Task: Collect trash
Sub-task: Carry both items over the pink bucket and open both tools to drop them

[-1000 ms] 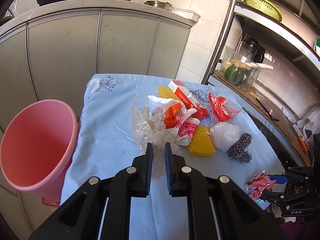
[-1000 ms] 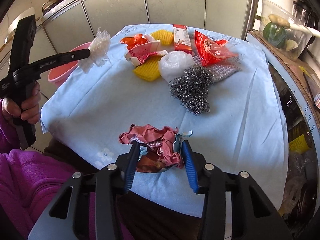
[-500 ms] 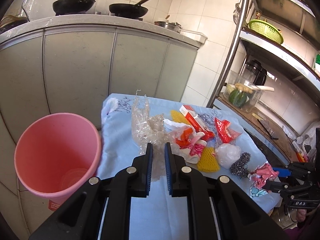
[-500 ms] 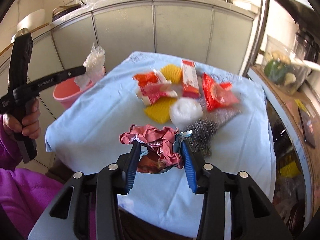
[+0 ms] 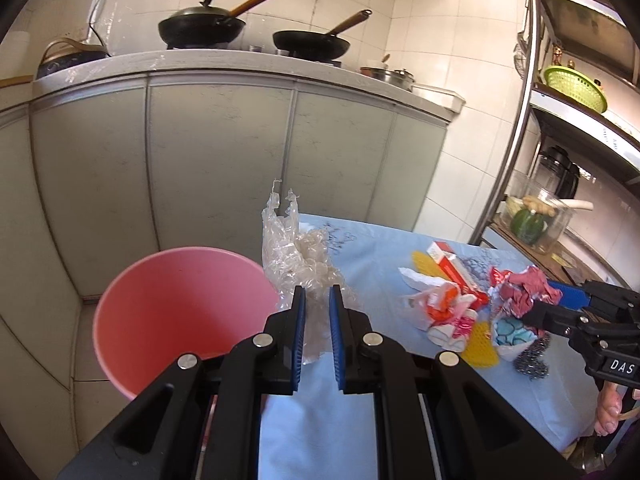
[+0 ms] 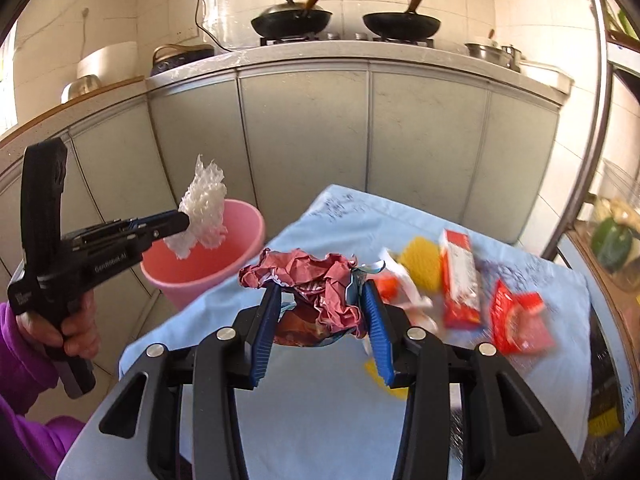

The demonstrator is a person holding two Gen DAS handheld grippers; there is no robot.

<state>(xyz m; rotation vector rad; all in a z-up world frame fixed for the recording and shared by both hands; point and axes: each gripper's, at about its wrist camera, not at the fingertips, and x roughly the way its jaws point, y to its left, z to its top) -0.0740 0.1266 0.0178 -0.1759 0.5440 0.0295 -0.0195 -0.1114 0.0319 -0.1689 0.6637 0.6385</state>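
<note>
My left gripper [image 5: 317, 300] is shut on a crumpled clear plastic wrap [image 5: 298, 248] and holds it in the air beside the rim of the pink bin [image 5: 176, 312], which stands left of the table. In the right wrist view the left gripper [image 6: 180, 222] holds the wrap [image 6: 202, 210] over the bin [image 6: 224, 256]. My right gripper [image 6: 320, 300] is shut on a crumpled dark red wrapper [image 6: 316, 284], held above the blue tablecloth [image 6: 320, 408]. It also shows in the left wrist view [image 5: 524, 286].
More trash lies on the table: a red box [image 6: 460, 280], a red packet [image 6: 518, 320], a yellow sponge [image 6: 420, 266], a steel scourer [image 5: 530, 364]. Grey kitchen cabinets [image 5: 220, 160] stand behind the bin. A metal shelf rack [image 5: 516, 128] is at the right.
Both grippers have risen and swung left toward the bin, each carrying its trash. The plastic wrap has moved from over the table to the bin's rim.
</note>
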